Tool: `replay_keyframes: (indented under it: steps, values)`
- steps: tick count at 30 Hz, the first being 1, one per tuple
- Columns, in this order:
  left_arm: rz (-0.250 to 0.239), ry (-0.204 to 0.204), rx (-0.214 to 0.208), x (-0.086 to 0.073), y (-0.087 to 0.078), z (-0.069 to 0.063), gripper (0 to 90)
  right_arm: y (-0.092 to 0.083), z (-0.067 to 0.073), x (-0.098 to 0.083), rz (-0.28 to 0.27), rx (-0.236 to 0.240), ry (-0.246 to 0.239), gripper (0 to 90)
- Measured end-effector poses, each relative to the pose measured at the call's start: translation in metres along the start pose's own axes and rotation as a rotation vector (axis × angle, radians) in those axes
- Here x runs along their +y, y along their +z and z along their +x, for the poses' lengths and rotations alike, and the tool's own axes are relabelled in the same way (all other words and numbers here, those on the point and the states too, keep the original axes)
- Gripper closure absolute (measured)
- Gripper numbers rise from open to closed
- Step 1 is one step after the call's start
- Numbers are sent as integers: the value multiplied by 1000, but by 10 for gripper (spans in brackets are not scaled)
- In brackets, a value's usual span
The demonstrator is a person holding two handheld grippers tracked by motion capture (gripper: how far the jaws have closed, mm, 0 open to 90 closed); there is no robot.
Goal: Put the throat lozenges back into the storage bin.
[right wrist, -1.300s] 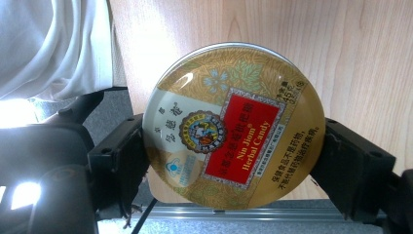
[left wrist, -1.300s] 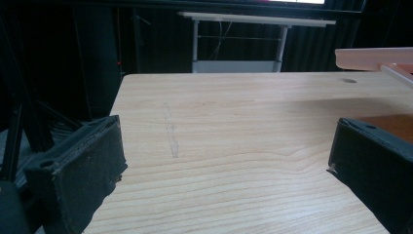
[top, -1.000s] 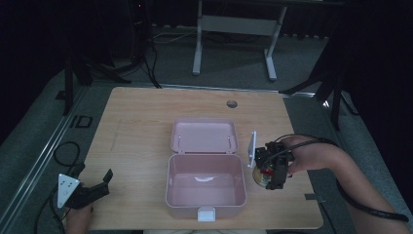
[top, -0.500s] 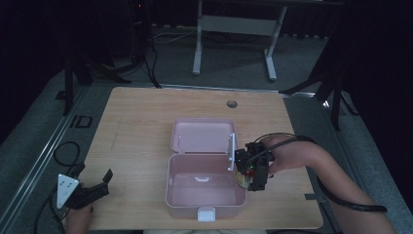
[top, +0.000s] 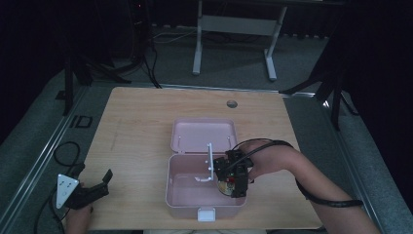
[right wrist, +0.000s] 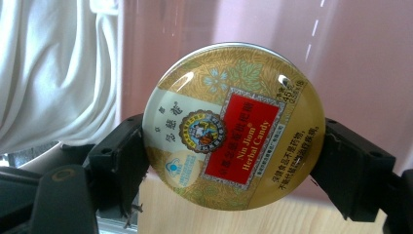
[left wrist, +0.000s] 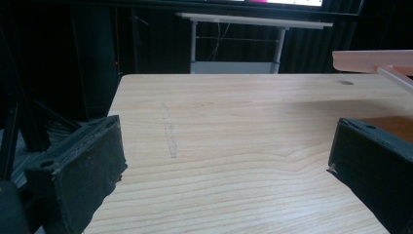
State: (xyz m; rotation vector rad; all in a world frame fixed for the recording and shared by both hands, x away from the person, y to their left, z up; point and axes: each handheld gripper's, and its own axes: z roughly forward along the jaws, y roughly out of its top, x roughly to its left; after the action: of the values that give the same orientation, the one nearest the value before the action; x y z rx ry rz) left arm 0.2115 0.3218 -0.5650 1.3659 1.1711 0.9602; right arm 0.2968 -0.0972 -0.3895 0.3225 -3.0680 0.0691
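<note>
A pink box stands open at the table's near middle, its lid lying flat behind it. My right gripper hangs over the box's right side, shut on a round gold candy tin. In the right gripper view the candy tin with its red label sits clamped between the two black jaws, the pink box wall behind it. My left gripper rests open at the table's near left corner; in the left gripper view its jaws stand wide apart over bare wood, with the box's pink edge at the far right.
A wooden table carries the box; a round cable hole lies near its far edge. A small white item lies inside the box. A white cloth shows at the left of the right gripper view. A desk frame stands beyond the table.
My right gripper has carried the candy tin leftward, from beside the box's right wall to over its inside. The left gripper has stayed put.
</note>
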Motion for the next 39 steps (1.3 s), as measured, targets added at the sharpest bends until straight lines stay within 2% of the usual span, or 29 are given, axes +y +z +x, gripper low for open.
replay_keyframes:
  steps: [7,23,27,31,39]
  values:
    - [1,1,-1,0,0,0,3,23,-7,2,21,4,10,197]
    - [3,2,-3,0,0,0,3,52,-13,5,-11,14,19,197]
    - [3,2,-4,0,0,0,3,59,-14,7,-1,24,21,197]
    - [3,2,-5,0,0,0,3,68,-14,9,22,26,-1,197]
    - [5,4,-6,0,0,0,3,80,-17,9,58,50,18,197]
